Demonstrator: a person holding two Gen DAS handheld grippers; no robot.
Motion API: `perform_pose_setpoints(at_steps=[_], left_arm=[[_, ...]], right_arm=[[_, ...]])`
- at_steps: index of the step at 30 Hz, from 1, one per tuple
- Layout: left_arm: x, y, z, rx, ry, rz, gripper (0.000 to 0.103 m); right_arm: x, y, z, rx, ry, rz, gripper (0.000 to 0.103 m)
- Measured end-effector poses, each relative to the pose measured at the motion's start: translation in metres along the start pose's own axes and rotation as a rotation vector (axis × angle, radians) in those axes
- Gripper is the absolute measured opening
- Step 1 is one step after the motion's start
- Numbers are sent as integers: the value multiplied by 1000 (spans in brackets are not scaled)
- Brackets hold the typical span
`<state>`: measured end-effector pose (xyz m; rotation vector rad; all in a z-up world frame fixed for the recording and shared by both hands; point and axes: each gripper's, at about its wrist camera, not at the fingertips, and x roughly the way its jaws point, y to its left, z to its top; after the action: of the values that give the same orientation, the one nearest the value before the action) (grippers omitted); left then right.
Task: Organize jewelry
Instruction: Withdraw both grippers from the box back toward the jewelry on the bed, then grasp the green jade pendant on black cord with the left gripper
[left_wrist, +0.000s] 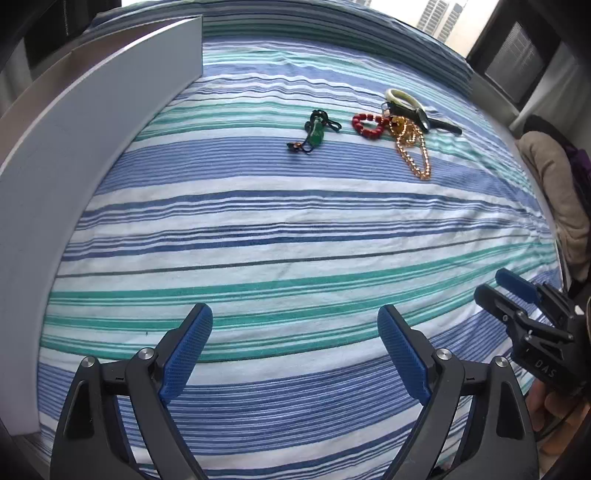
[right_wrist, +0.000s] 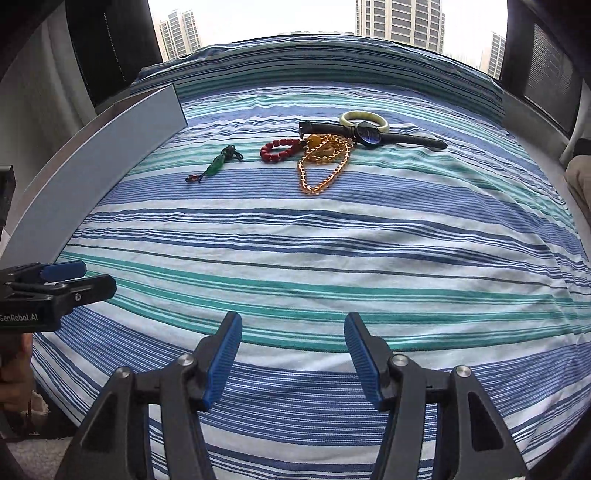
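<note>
Jewelry lies far across a striped cloth: a green pendant on a black cord (left_wrist: 313, 133) (right_wrist: 218, 165), a red bead bracelet (left_wrist: 367, 125) (right_wrist: 279, 149), an amber bead necklace (left_wrist: 412, 147) (right_wrist: 325, 164), a black watch (left_wrist: 424, 117) (right_wrist: 369, 133) and a pale bangle (left_wrist: 400, 96) (right_wrist: 364, 119). My left gripper (left_wrist: 295, 354) is open and empty near the front edge; it also shows at the left of the right wrist view (right_wrist: 77, 278). My right gripper (right_wrist: 293, 360) is open and empty; it shows at the right of the left wrist view (left_wrist: 498, 288).
A grey box lid or panel (left_wrist: 96, 122) (right_wrist: 99, 147) stands along the left side of the cloth. A window with tall buildings is behind. A person's beige clothing (left_wrist: 554, 192) is at the right edge.
</note>
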<state>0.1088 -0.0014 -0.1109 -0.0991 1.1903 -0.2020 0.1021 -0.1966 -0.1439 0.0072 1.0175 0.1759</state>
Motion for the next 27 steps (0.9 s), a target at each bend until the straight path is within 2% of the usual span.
perform_pose_setpoints(at_steps=[5,10,14,17,19,21,23,24,25,26,27], left_arm=[[7,-3,25,22,-27,-2,92],[23,-2,76,24,-72,-71,92],[53,-17,116,89,-87,-42,92],[82,-31,135,147,-78,17,85],[99,-35,141,164,-57,37,76],[103,-39,143,183,-85,71,69],[103,-41,142,196,-97,84,50],[101,-41,141,195,-106,72,27],[101,-40,140,193,-104,66,14],[100,-38,138,188,-100,61,10],[98,-36,137,178,-94,53,10]], right_arm=[[3,-8,4,30,-15,26,59],[4,-13,4,52,-27,43,59],[5,-16,2,59,-21,50,59],[3,-18,3,60,-18,52,59],[-1,-20,5,62,-27,54,59],[-7,-23,7,64,-37,53,59],[-12,-27,10,71,-44,57,59],[-14,-31,12,77,-46,63,59],[-16,-35,16,83,-45,70,59],[-17,-39,22,86,-40,76,59],[-18,-45,30,90,-39,79,59]])
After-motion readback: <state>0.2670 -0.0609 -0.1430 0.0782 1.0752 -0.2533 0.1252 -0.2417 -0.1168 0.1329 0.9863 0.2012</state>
